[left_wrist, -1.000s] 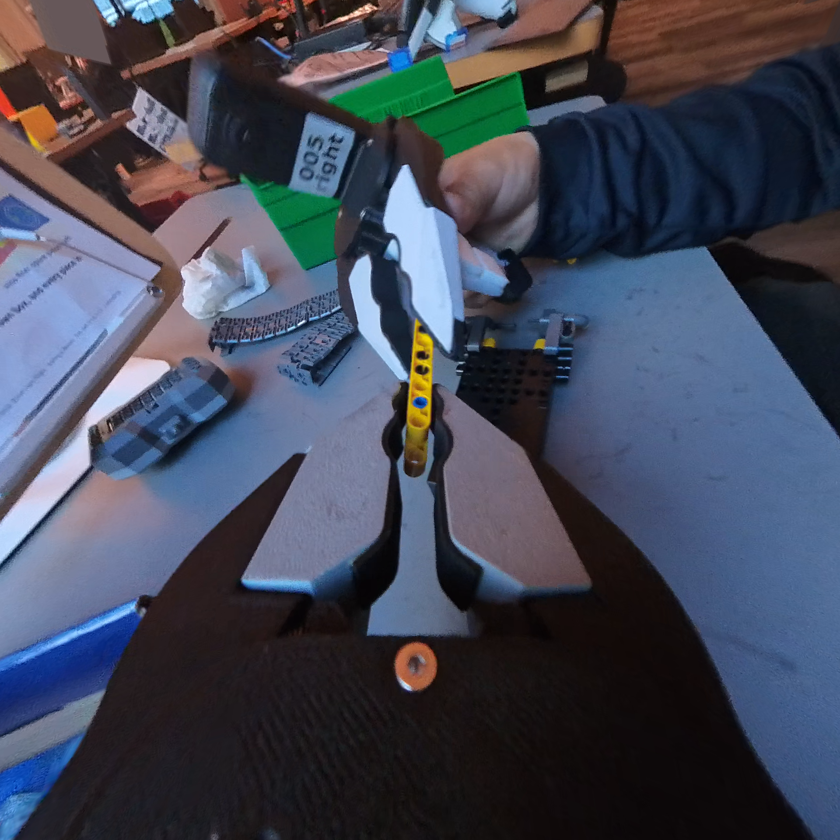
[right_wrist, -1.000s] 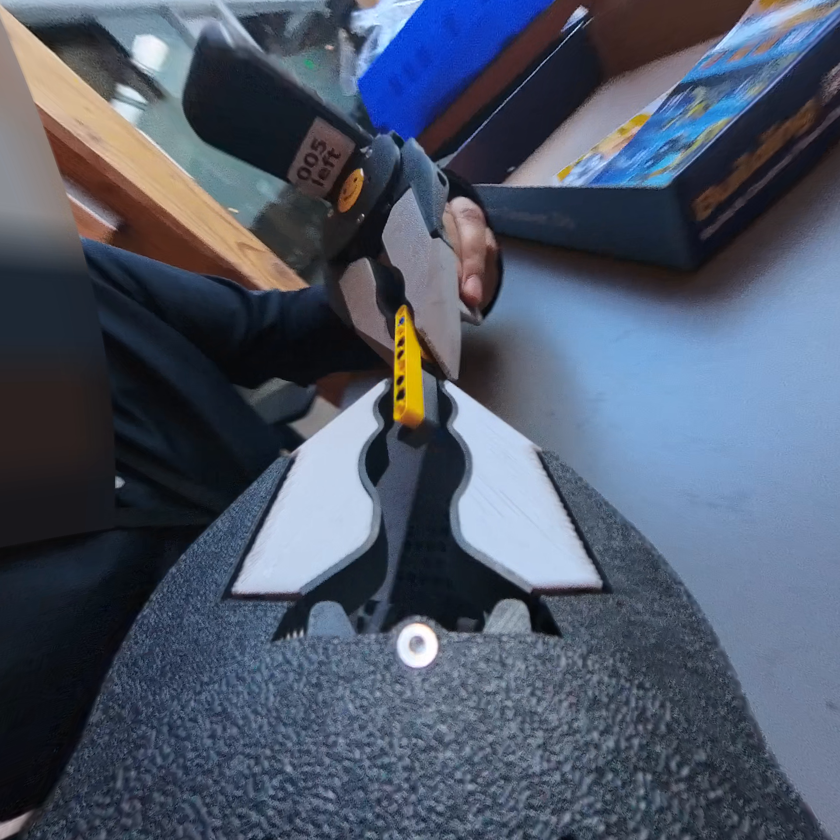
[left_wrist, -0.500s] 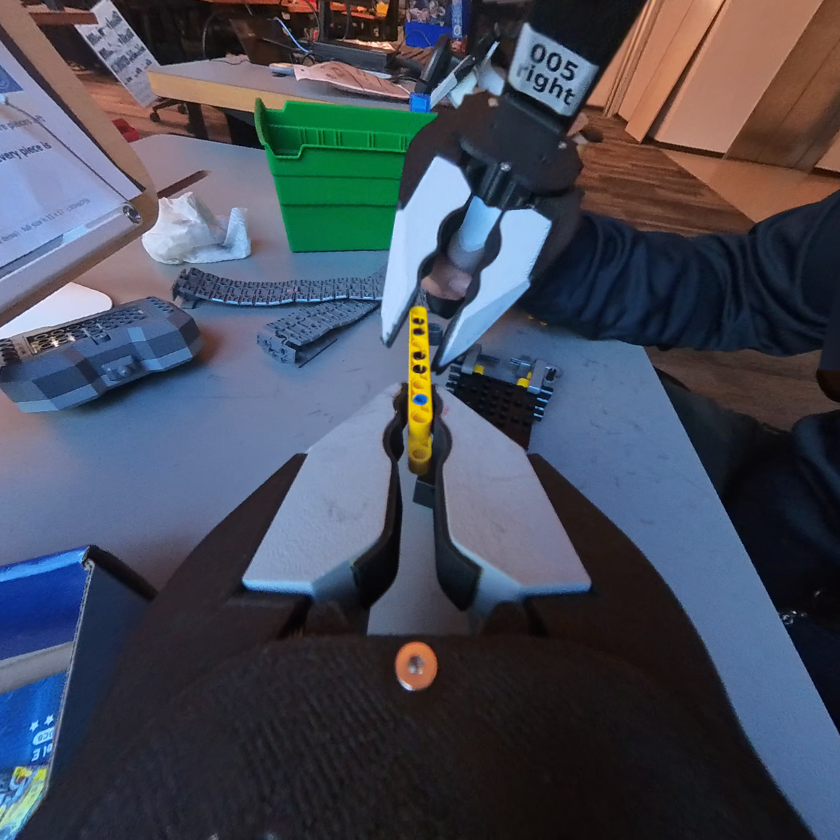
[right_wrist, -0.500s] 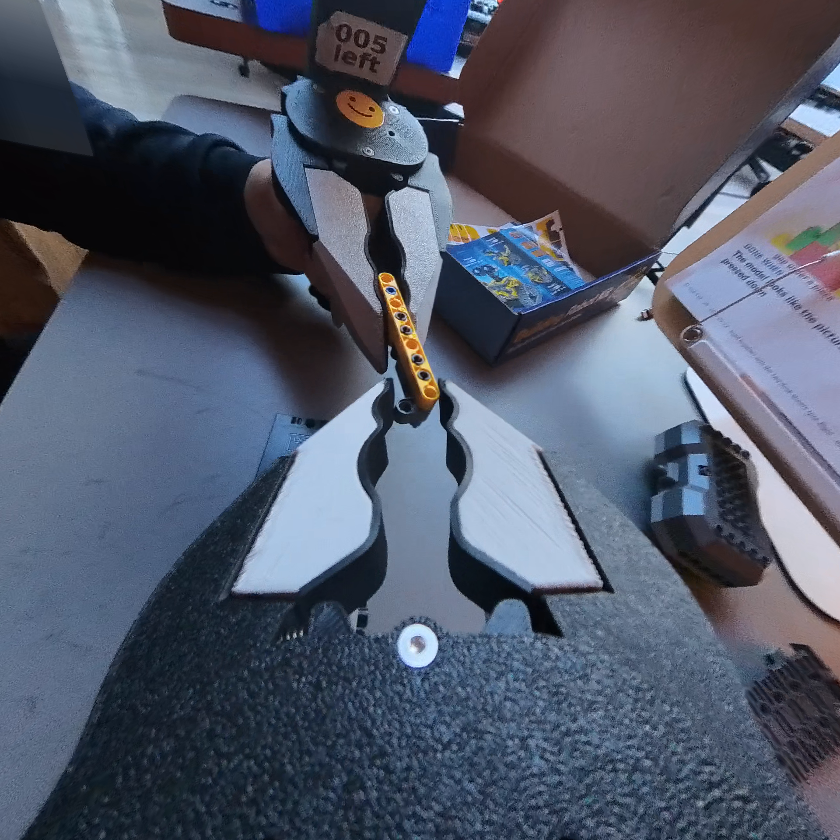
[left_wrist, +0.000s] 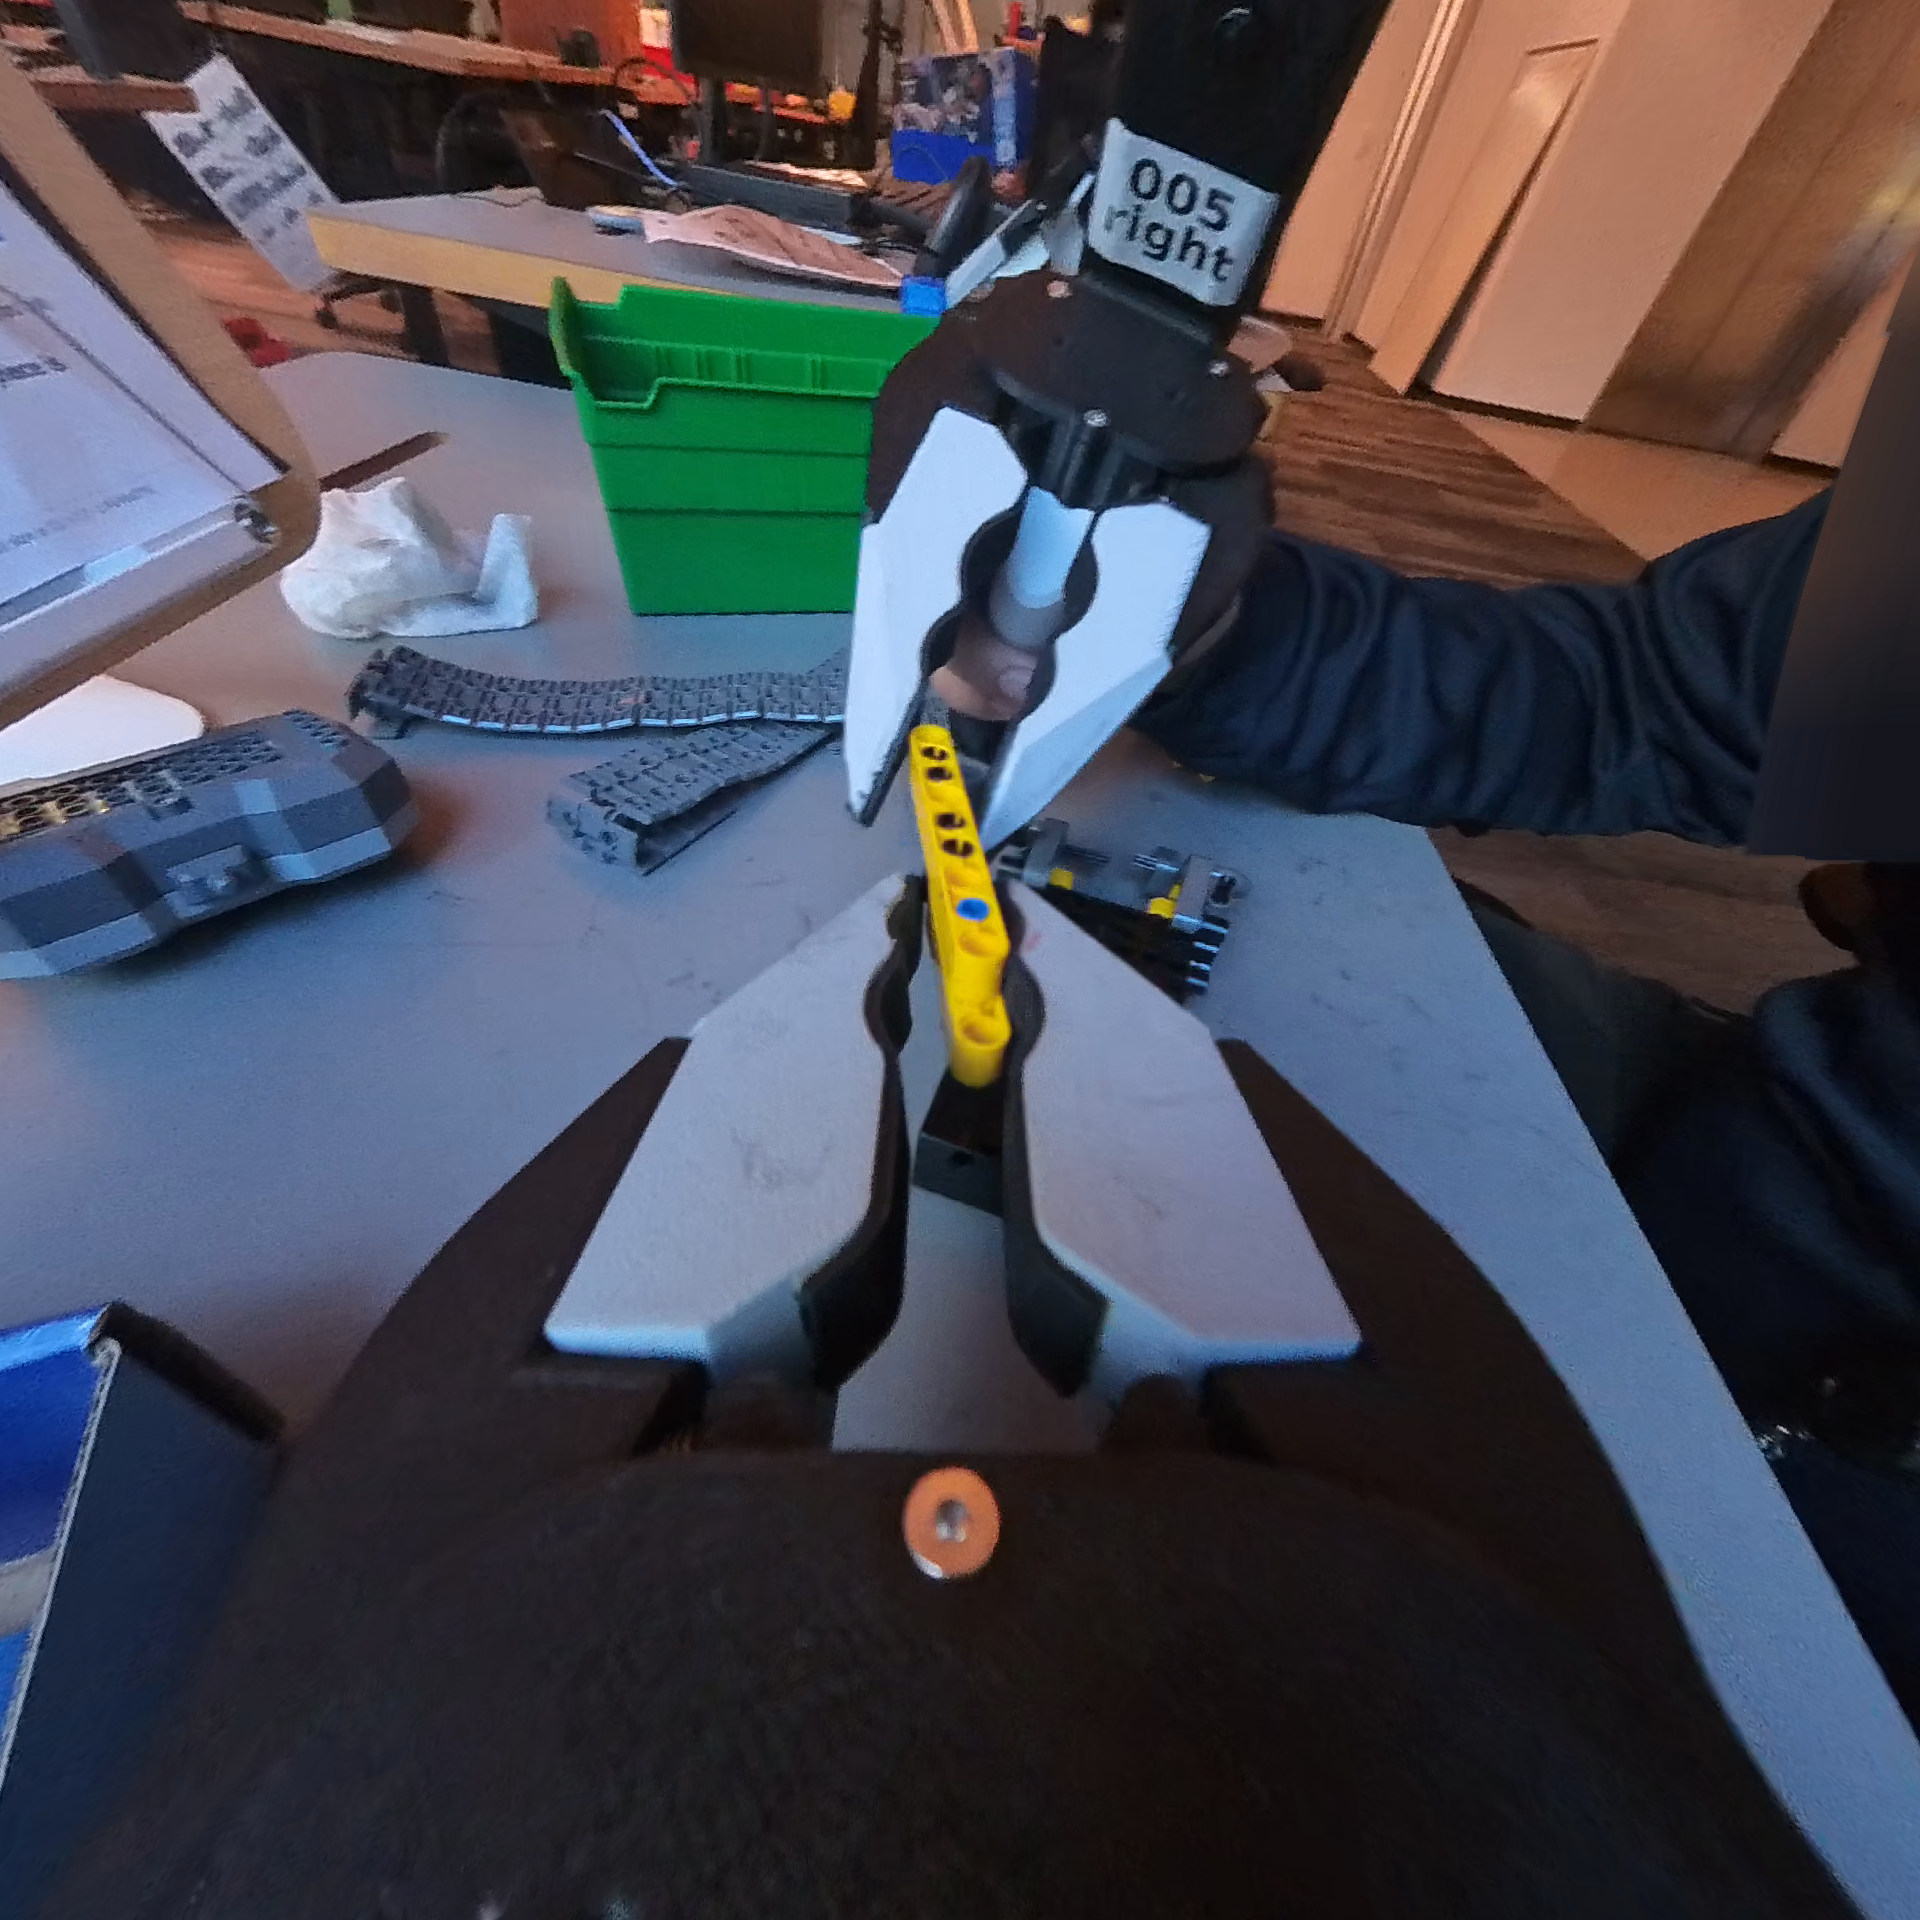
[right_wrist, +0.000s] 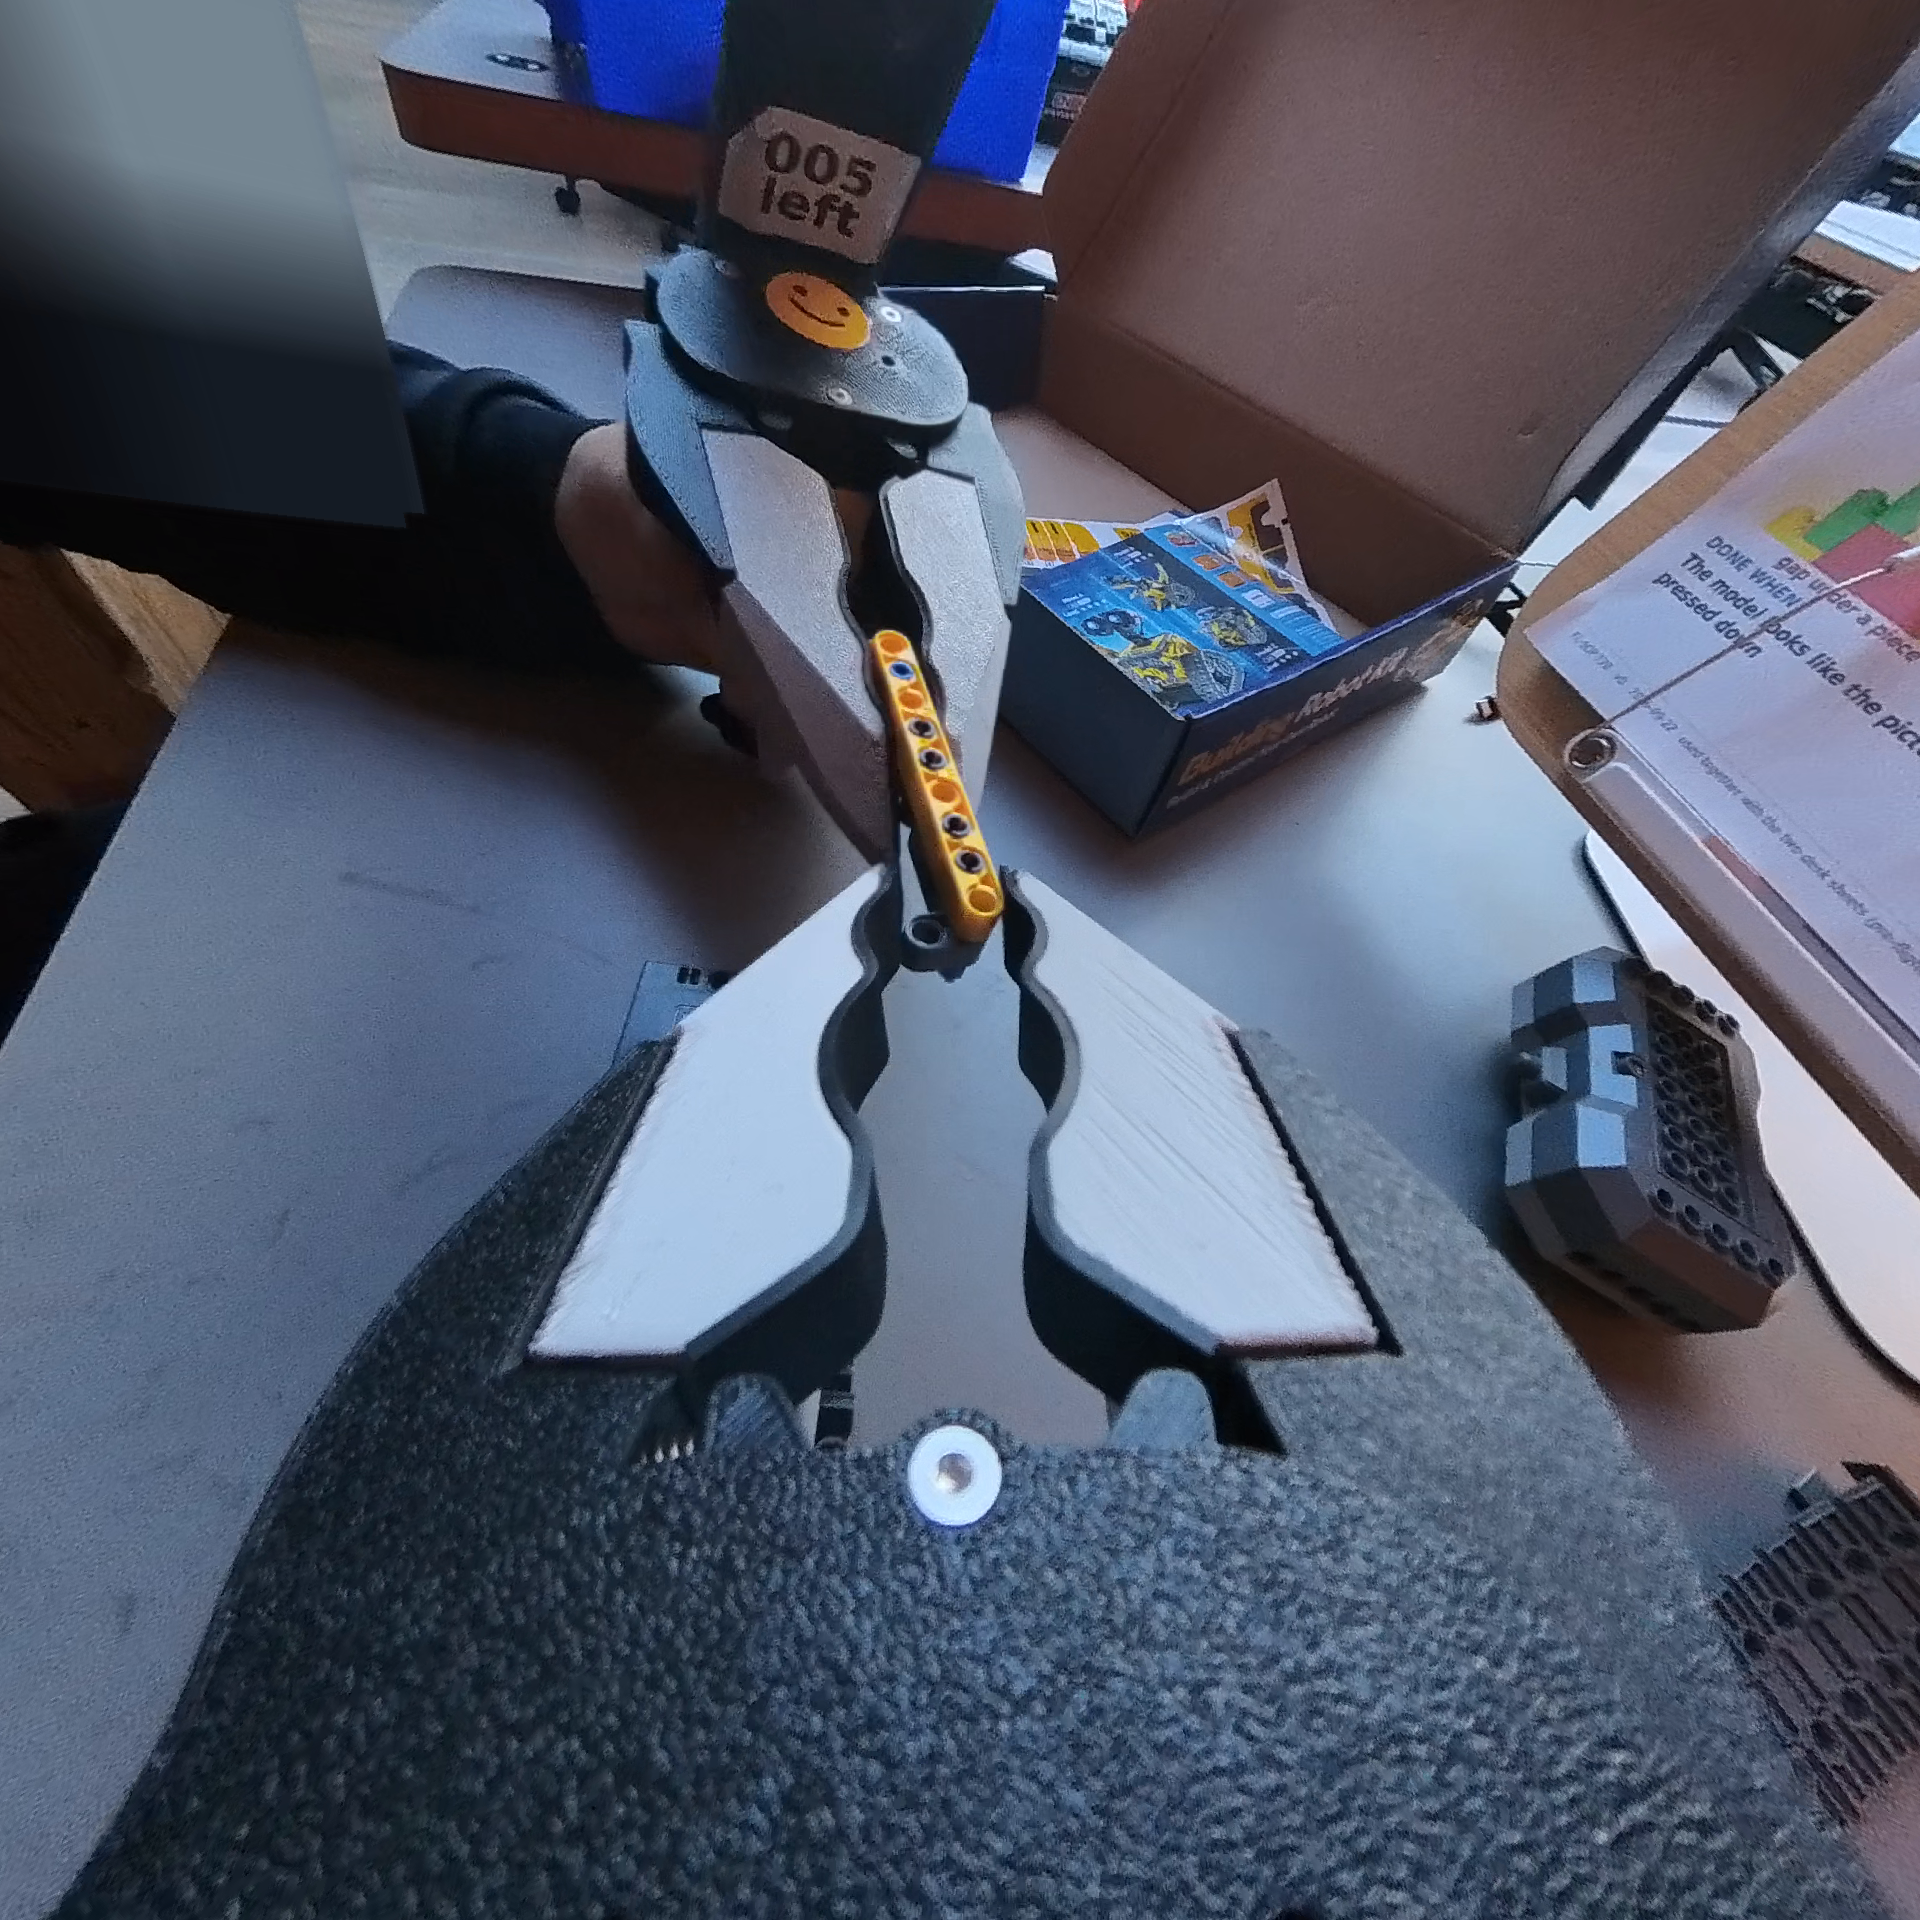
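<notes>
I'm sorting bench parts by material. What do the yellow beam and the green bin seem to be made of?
Yellow beam: probably hard moulded plastic, glossy, with an even row of round holes; the left claw grips it.
Green bin: likely rigid plastic, semi-gloss, uniform colour with moulded ribs and a stepped rim.

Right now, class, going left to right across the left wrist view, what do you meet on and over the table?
Grey block → white tissue → green bin → right gripper → dark sleeve.
</notes>
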